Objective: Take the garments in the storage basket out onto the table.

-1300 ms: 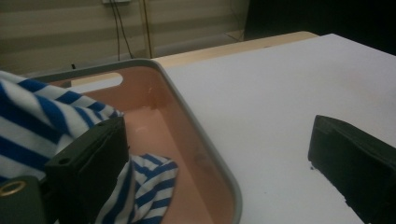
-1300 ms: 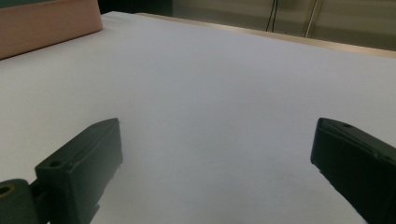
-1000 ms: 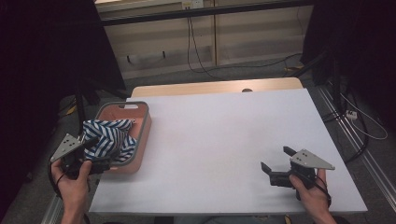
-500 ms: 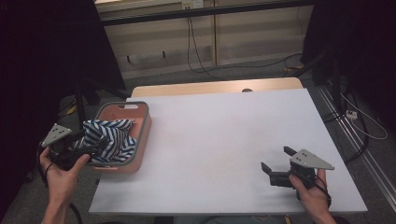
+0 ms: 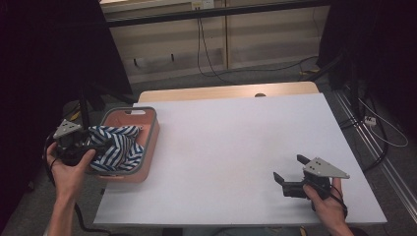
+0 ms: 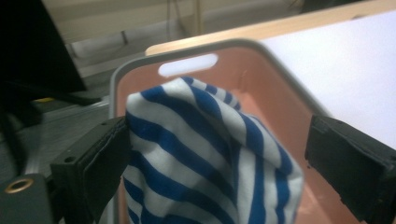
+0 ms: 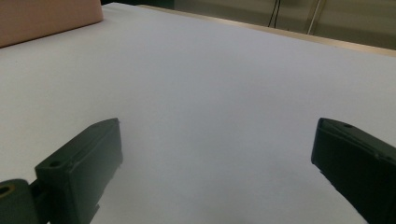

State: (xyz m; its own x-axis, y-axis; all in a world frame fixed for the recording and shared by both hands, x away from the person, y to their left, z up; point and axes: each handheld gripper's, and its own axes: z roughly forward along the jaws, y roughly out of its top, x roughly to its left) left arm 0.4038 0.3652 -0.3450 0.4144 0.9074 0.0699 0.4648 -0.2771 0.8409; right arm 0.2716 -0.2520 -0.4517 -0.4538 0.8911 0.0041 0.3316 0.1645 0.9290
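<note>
You are reaching your left gripper [image 6: 215, 154] with jaws spread wide around the striped cloth [image 5: 115, 147] heaped in the pink basket [image 5: 147, 142] (nothing pinched yet); next, close on a fold. Your right gripper [image 5: 290, 179] is idling open on the surface [image 5: 236, 147].

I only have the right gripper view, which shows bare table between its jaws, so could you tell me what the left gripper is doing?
Observer: The left gripper is at a pink basket on the table's left edge, its jaws wide open either side of a striped cloth.
Operator: Thank you. Is the cloth inside the basket?
Observer: Yes, it is heaped in the basket, rising above the rim.
Operator: And where does my right gripper sit?
Observer: The right gripper is near the table's front right corner, open, far from the basket.
</note>
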